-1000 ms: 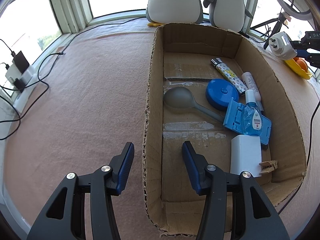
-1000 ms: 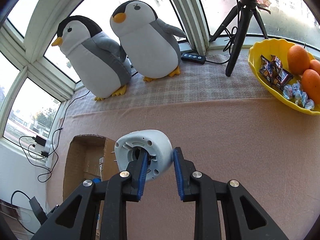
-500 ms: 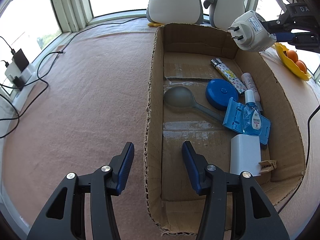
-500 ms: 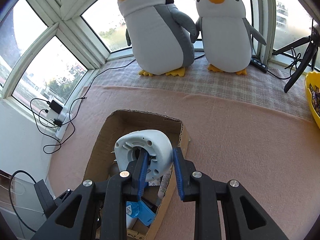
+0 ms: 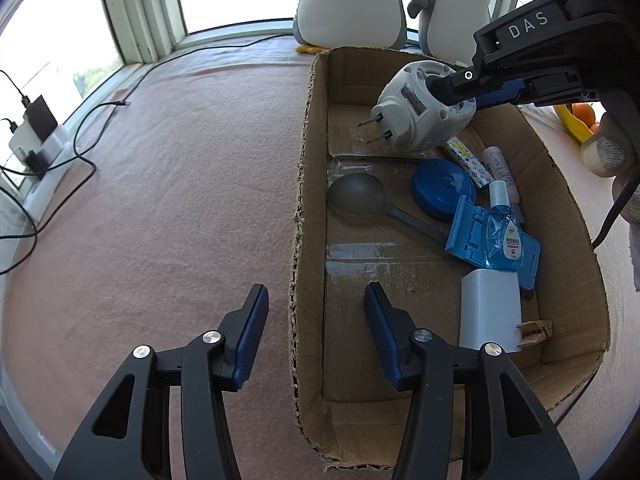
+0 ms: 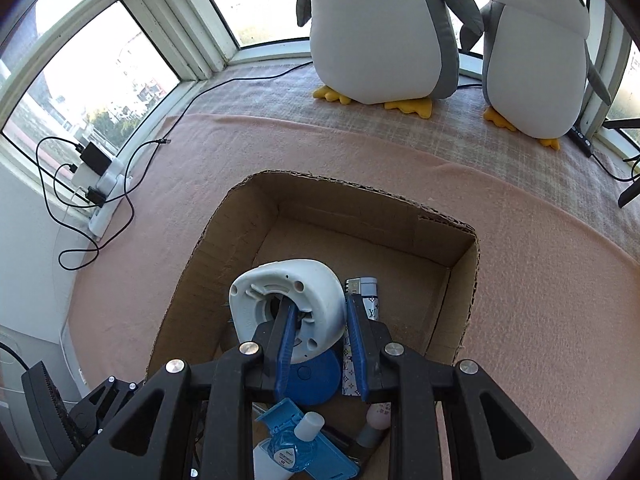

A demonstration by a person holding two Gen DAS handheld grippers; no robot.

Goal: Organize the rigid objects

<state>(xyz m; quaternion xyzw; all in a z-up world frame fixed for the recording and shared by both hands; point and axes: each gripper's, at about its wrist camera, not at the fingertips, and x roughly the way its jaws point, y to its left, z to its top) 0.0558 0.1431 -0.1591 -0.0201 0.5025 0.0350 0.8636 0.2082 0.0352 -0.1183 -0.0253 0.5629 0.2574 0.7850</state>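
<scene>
The white plug-in adapter [image 6: 286, 304] is clamped by the right gripper [image 6: 320, 344] above the cardboard box [image 5: 304, 184], toward twelve o'clock, presumably for deposit; the left gripper [image 5: 316, 334] is spread, straddling the box wall.

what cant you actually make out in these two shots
- Lighter: far end hidden in the left wrist view by the plug-in device held in the right claw.
- Spoon: handle end runs under the blue holder.
- Bottle label: print too small.
- Box floor under the device: blocked in the right wrist view.
</scene>
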